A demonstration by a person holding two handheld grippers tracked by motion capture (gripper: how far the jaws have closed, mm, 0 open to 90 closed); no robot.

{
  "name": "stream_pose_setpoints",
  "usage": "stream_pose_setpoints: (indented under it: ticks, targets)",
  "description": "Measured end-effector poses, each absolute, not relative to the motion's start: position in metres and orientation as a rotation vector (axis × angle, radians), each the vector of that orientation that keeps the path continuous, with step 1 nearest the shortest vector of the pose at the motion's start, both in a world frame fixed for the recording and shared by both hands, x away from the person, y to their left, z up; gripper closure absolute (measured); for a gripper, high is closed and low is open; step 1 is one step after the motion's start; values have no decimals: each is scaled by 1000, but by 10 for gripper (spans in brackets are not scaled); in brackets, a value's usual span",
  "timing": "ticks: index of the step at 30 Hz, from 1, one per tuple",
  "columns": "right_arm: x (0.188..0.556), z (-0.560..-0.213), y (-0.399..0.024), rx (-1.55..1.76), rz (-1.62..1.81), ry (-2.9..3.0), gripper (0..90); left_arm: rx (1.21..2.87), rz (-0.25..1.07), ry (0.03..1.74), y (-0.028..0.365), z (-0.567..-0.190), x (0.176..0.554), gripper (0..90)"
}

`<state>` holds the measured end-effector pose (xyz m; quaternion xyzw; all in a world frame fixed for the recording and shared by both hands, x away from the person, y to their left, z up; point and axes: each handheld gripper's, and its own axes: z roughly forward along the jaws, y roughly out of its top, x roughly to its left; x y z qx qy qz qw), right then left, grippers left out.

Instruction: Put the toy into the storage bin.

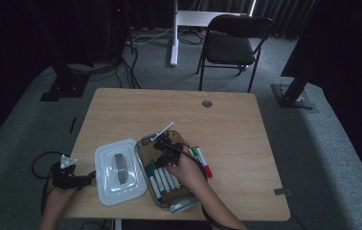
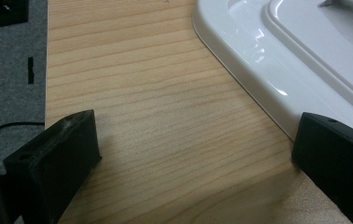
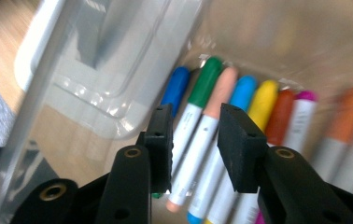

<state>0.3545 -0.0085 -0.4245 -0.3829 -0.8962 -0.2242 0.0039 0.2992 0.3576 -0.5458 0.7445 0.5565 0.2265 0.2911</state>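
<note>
A clear plastic box (image 1: 141, 155) stands on the wooden table (image 1: 169, 110) with several colour markers (image 1: 162, 179) lying side by side in it. My right gripper (image 1: 164, 152) hovers over the box, a hand behind it. In the right gripper view its jaws (image 3: 195, 140) stand a little apart, open, just above a peach-capped marker (image 3: 214, 112) and a green-capped one (image 3: 205, 84); the pads press on nothing. My left gripper (image 1: 90, 176) rests open at the table's left edge. Its fingers (image 2: 58, 158) straddle bare wood beside the white lid (image 2: 296, 60).
The white lid (image 1: 117, 172) lies flat left of the box. Two more markers (image 1: 202, 162), green and red capped, lie on the table right of the box. A round grommet (image 1: 207, 103) sits near the far edge. A black chair (image 1: 231, 43) stands beyond the table.
</note>
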Motion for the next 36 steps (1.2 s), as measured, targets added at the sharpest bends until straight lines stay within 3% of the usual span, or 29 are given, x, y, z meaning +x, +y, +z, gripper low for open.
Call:
stream_pose_setpoints:
  ticks: [13, 36]
  targets:
    - [364, -379, -82, -1349, -982, -2752, 626, 1985, 604, 1484, 358, -546, 299, 12]
    - [382, -422, -148, -1550, -916, -2691, 622, 1986, 602, 1484, 358, -546, 299, 12]
